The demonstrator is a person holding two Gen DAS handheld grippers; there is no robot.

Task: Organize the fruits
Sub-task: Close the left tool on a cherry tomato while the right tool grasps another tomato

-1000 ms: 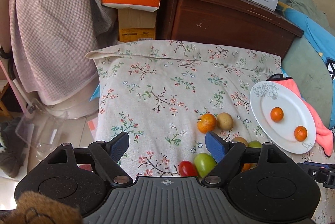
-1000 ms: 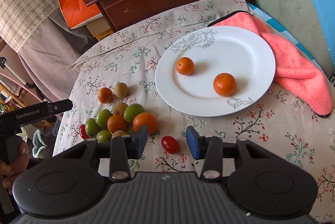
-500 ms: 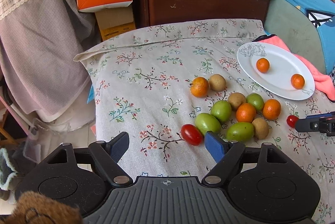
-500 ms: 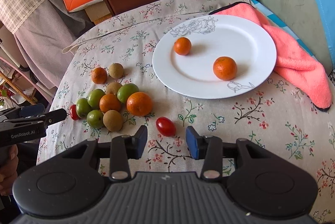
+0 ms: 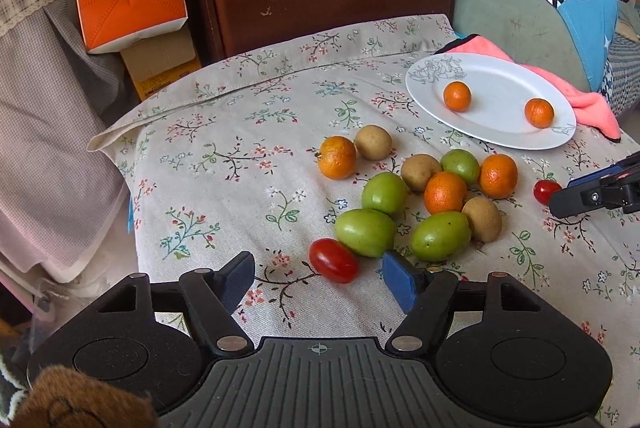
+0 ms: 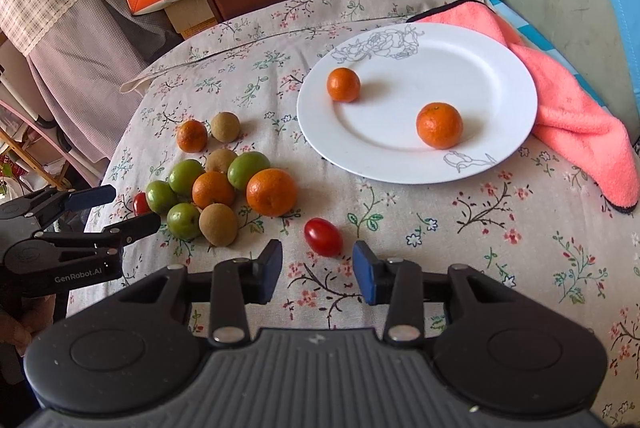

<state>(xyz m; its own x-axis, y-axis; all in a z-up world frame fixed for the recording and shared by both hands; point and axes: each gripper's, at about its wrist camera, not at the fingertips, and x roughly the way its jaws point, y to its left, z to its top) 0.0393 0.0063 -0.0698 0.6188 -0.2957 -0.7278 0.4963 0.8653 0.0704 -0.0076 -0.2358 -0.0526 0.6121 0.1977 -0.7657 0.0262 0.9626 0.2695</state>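
Surface: floral cloth (image 6: 400, 220) over a raised support. Directly on it: white plate (image 6: 500, 68), far right, its far edge overlapping a pink towel (image 6: 580, 116); loose fruit cluster (image 6: 216, 188) at left; one red cherry tomato (image 6: 323, 237) apart, another (image 5: 334, 260) at the cluster edge.

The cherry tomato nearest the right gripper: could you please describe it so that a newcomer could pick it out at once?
Start at the white plate on the floral tablecloth, then come toward the camera to the right gripper. Just ahead of its open jaws lies a small red cherry tomato. It lies alone on the cloth, apart from the fruit cluster, whereas the other cherry tomato touches the green fruits.
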